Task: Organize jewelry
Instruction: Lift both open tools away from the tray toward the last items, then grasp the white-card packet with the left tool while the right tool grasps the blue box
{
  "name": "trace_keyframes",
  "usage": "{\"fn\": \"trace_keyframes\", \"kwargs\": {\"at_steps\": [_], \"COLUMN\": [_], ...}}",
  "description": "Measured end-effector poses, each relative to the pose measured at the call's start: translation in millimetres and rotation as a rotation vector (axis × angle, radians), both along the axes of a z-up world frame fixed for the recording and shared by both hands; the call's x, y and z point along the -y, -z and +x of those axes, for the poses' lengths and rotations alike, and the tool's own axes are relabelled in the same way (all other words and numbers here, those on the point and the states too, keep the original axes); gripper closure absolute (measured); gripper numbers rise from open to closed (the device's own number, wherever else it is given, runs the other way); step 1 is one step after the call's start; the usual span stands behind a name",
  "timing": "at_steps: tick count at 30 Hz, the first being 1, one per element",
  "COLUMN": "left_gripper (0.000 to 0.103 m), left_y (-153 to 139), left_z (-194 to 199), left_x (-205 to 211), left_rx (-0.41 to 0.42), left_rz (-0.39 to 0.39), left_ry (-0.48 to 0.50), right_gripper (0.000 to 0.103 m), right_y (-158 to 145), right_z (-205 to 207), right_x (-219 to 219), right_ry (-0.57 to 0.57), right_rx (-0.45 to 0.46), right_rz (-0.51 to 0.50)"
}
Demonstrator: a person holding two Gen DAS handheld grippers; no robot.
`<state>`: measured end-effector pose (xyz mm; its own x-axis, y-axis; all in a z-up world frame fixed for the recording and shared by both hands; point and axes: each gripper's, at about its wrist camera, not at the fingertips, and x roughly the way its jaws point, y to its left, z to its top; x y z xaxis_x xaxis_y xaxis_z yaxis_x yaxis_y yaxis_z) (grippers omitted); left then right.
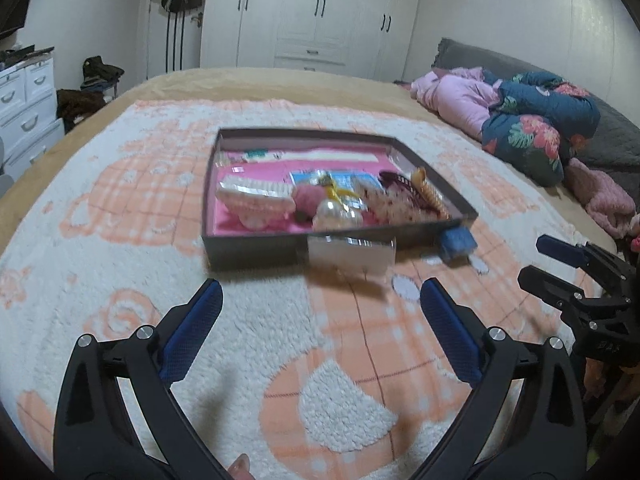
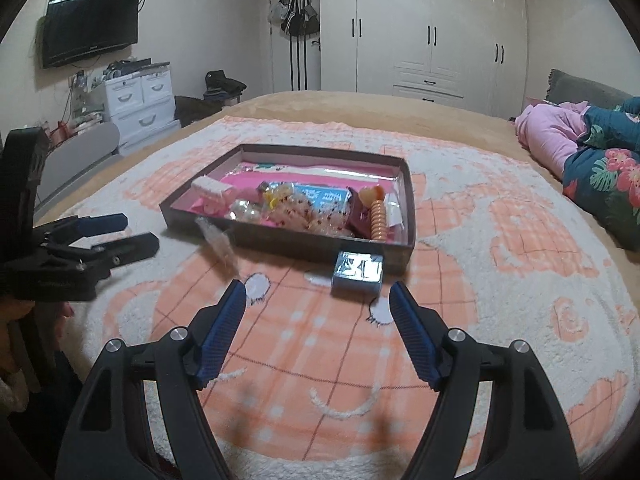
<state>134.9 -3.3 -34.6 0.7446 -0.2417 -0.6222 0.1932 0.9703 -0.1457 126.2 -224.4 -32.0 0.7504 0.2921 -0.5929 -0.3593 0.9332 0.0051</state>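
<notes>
The left tongs (image 1: pixel 320 288) hang released above the bed, their two blue-padded black fingers spread wide with nothing between them. The right tongs (image 2: pixel 318 290) are likewise released and empty, blue ribbed pads apart over the blanket (image 2: pixel 320 360), a fluffy white fleece with peach plaid patches that covers the bed.

Just beyond the right tongs lies a small blue box (image 2: pixel 357 273) with a shiny clear top, resting on the blanket and touching or nearly touching the near wall of the tray. A clear plastic case (image 1: pixel 352 254) sits against the same wall further left; it is blurred in both views.

The tray (image 2: pixel 280 242) is a shallow, dark-walled rectangular box with a pink lining, lying flat on the blanket near the middle of the bed. Inside it the jewelry and hair things are heaped toward the near side: a white toothed hair claw (image 2: pixel 212 192), a clear bubble-like packet (image 2: pixel 246 212), a translucent speckled pouch (image 2: pixel 320 210), a blue printed card (image 2: pixel 320 196), a dark maroon piece (image 2: pixel 360 216) and an orange ridged spiral clip (image 2: pixel 378 216) with a heart-shaped end. The far part of the tray holds flat pale strips.

To the right, pink clothing (image 2: pixel 548 132) and a dark floral quilt (image 2: pixel 608 176) are bunched on the bed.
</notes>
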Motion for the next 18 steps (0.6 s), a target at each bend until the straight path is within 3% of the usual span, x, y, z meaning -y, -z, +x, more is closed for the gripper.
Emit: {"fn": "trace_keyframes", "kwargs": {"at_steps": [10, 18], "left_gripper": [0.011, 0.011], "left_y": [22.9, 31.2], "left_z": [36.2, 63.7], "left_x": [18.0, 26.5], "left_rx": [-0.073, -0.097], "left_rz": [-0.011, -0.043], "left_ry": [0.029, 0.038], "right_gripper": [0.029, 0.029], "right_y": [27.3, 40.4], "right_z": [28.1, 69.1], "right_x": [1.6, 10.8], "right_ry": [0.047, 0.080], "right_rx": [-0.042, -0.148], "right_rz": [-0.067, 0.009]}}
